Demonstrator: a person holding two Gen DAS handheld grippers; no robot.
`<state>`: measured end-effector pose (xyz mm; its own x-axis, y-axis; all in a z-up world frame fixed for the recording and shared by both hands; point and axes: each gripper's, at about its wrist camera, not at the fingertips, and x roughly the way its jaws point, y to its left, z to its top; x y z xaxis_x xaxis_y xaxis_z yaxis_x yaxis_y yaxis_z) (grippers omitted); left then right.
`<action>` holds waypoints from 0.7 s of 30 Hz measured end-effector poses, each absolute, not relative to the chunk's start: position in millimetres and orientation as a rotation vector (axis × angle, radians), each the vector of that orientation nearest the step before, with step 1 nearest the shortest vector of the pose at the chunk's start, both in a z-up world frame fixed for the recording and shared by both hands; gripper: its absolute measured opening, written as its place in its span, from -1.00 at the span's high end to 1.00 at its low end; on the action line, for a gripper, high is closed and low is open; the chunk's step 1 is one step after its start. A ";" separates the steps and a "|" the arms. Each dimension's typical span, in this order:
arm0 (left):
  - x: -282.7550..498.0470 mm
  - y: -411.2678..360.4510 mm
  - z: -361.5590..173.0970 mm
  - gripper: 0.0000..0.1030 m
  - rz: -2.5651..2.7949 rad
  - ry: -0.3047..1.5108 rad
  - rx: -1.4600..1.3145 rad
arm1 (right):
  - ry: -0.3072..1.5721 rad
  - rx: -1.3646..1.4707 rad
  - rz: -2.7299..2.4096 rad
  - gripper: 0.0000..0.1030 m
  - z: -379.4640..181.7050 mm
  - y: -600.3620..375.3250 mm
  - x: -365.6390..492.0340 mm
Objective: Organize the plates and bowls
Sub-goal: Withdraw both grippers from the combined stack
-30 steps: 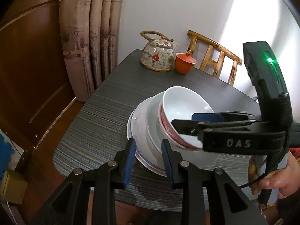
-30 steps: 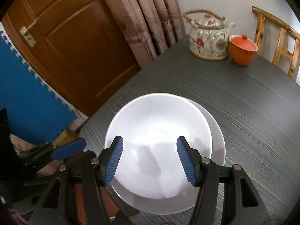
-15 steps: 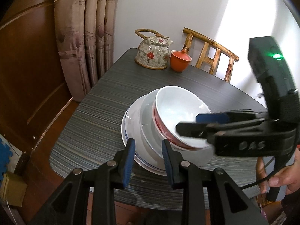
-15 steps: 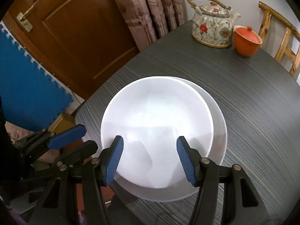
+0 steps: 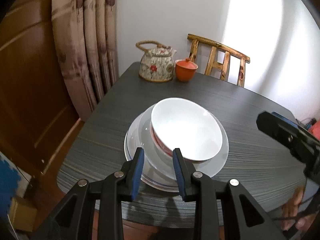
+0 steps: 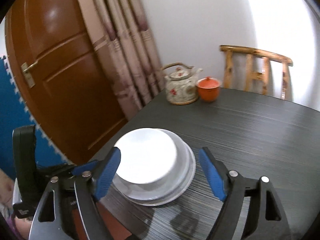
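A white bowl with a red pattern outside (image 5: 186,128) sits tilted on top of a stack of white plates (image 5: 136,140) near the front of the dark table (image 5: 250,140). The stack also shows in the right wrist view (image 6: 148,158). My left gripper (image 5: 158,160) is open and empty, its fingers just in front of the stack's near rim. My right gripper (image 6: 160,160) is open and empty, raised above and behind the stack, and its dark body shows at the right edge of the left wrist view (image 5: 288,136).
A floral teapot (image 5: 156,64) and a lidded orange cup (image 5: 186,70) stand at the table's far edge. A wooden chair (image 5: 220,62) is behind the table. A curtain (image 5: 84,40) and a wooden door (image 6: 60,60) are at the left.
My right gripper has pulled up and back from over the bowl and opened wider. My left gripper has risen and drawn back a little. The bowl stays on the stack.
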<state>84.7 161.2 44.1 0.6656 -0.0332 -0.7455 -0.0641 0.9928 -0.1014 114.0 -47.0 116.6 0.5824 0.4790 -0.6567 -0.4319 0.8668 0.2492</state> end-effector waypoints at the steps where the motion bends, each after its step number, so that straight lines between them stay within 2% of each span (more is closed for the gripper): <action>1: 83.6 158.1 46.9 0.42 0.030 0.832 -0.099 | 0.779 0.068 0.511 -0.55 116.3 -50.6 111.6; 4: 77.2 151.7 57.2 0.40 0.040 0.785 -0.063 | 0.750 0.059 0.481 -0.67 118.2 -55.9 104.3; 6: 72.7 148.8 64.4 0.22 0.042 0.749 -0.048 | 0.737 0.043 0.468 -0.75 120.8 -56.4 98.3; 9: 66.0 141.2 73.5 -0.05 0.074 0.697 0.010 | 0.719 0.047 0.451 -0.75 127.0 -58.1 90.8; 21: 64.0 129.6 79.9 -0.07 0.065 0.670 0.028 | 0.665 0.052 0.401 -0.86 145.3 -67.0 72.4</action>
<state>64.0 129.6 79.9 0.7820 0.0689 -0.6195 -0.0506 0.9976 0.0471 72.4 -67.0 145.3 0.7136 0.3780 -0.5898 -0.3452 0.9223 0.1734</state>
